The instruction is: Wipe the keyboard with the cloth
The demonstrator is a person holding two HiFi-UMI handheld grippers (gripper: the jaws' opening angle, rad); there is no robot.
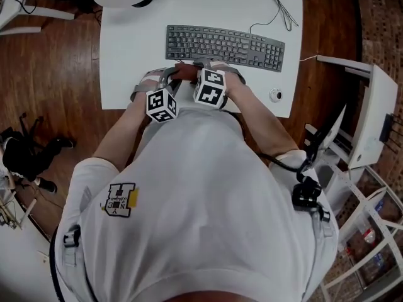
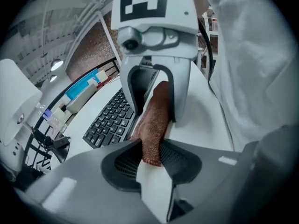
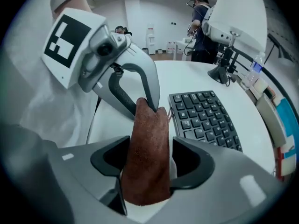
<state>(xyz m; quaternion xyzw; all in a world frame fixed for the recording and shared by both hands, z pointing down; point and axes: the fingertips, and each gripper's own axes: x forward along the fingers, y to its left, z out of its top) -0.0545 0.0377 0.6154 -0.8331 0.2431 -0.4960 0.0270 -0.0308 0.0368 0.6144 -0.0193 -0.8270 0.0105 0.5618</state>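
A dark keyboard lies across the white table. Both grippers are at the table's front edge, just short of the keyboard, with a brown cloth stretched between them. My left gripper points steeply down, and in the left gripper view its jaws pinch one narrow end of the cloth. My right gripper grips a thicker bunch of cloth that fills the gap between its jaws. The keyboard sits just to the right of the cloth, which hangs above the tabletop.
A thin cable runs from the keyboard's far right corner. A small round object sits at the table's front right corner. A white cabinet stands right of the table. A person stands beyond the table.
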